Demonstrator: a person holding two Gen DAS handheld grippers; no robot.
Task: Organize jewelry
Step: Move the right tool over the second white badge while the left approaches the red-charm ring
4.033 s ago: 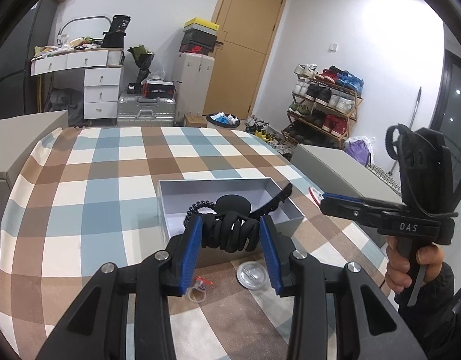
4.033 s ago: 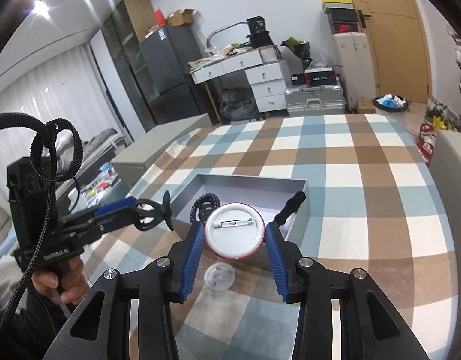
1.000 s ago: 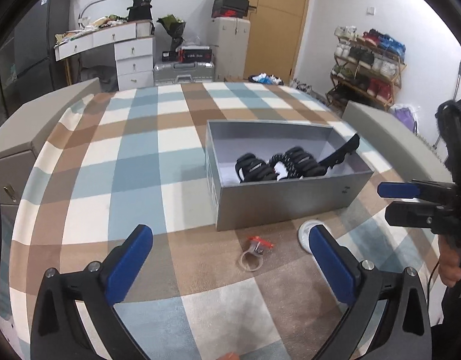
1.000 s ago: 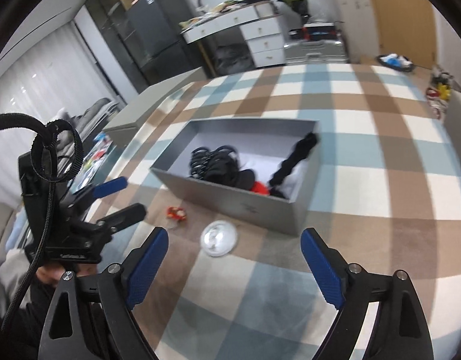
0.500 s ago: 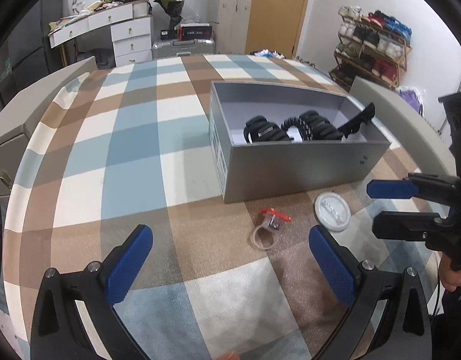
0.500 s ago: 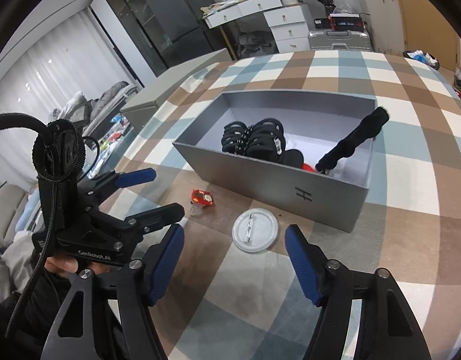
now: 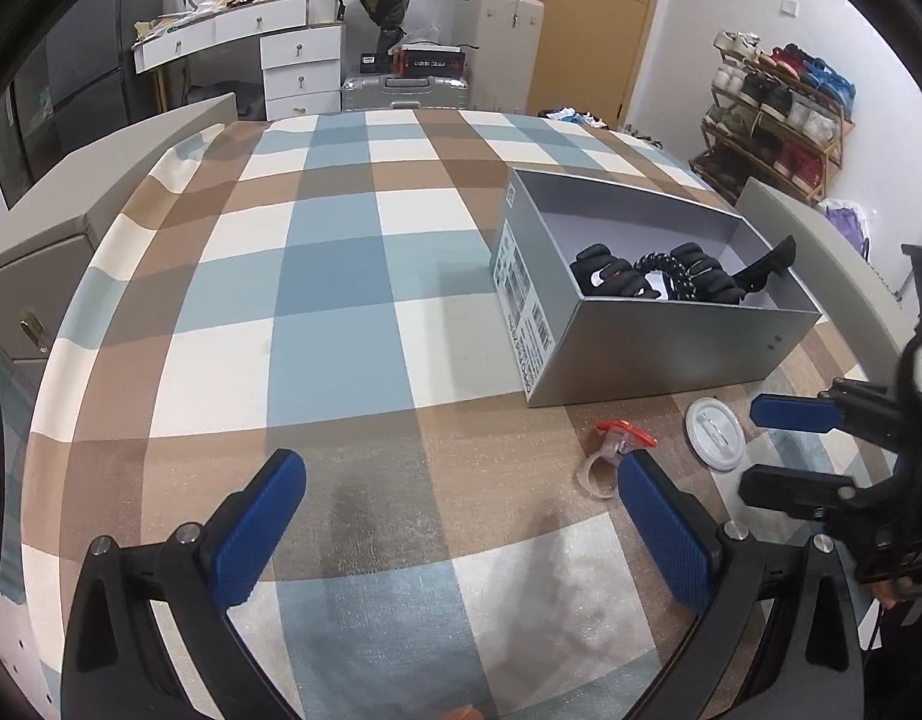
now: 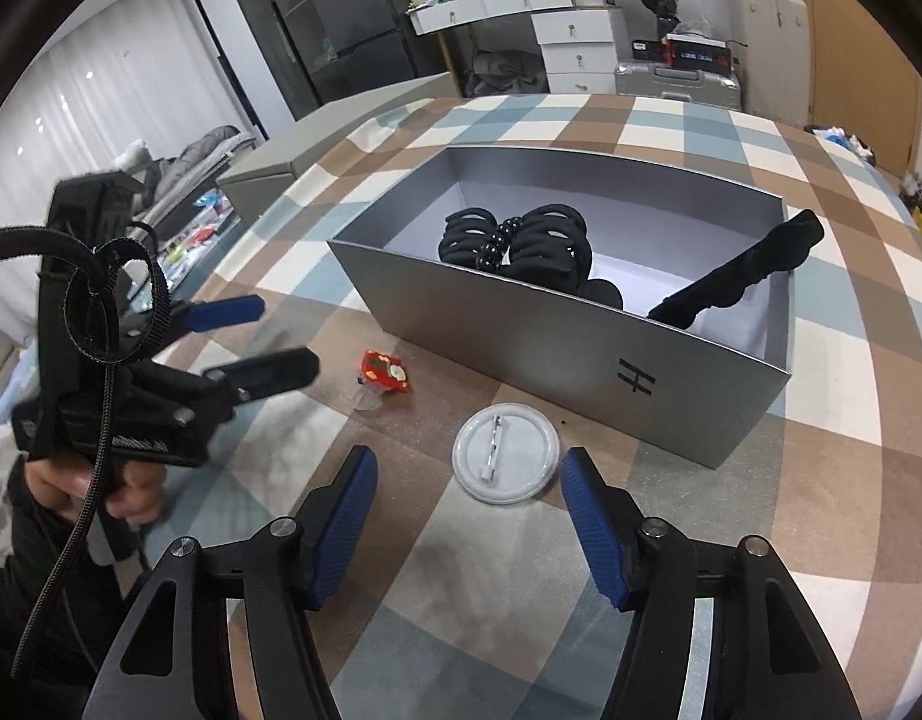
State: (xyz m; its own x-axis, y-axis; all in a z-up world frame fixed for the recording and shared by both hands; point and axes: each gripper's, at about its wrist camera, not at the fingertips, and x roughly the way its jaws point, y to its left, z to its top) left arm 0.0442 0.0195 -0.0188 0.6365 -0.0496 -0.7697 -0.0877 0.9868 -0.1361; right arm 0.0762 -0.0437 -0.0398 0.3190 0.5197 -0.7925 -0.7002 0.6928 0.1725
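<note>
A grey open box (image 8: 580,330) (image 7: 670,354) sits on the checked tablecloth and holds black hair claws and ties (image 8: 520,240) (image 7: 646,276) and a long black clip (image 8: 742,282). In front of it lie a white round pin badge (image 8: 505,461) (image 7: 714,425), back side up, and a clear ring with a red top (image 8: 384,381) (image 7: 610,450). My right gripper (image 8: 469,501) is open and empty, just short of the badge. My left gripper (image 7: 461,510) is open and empty, its right finger beside the ring.
The checked tablecloth (image 7: 317,300) covers the table. Grey cabinets (image 7: 71,216) flank the table's sides. A desk with drawers (image 7: 269,42), a suitcase and a shoe rack (image 7: 778,114) stand in the room behind.
Both grippers let go of their items into the box, opened and drew back. The right gripper has since come down close to the badge; the left has swung left of the ring.
</note>
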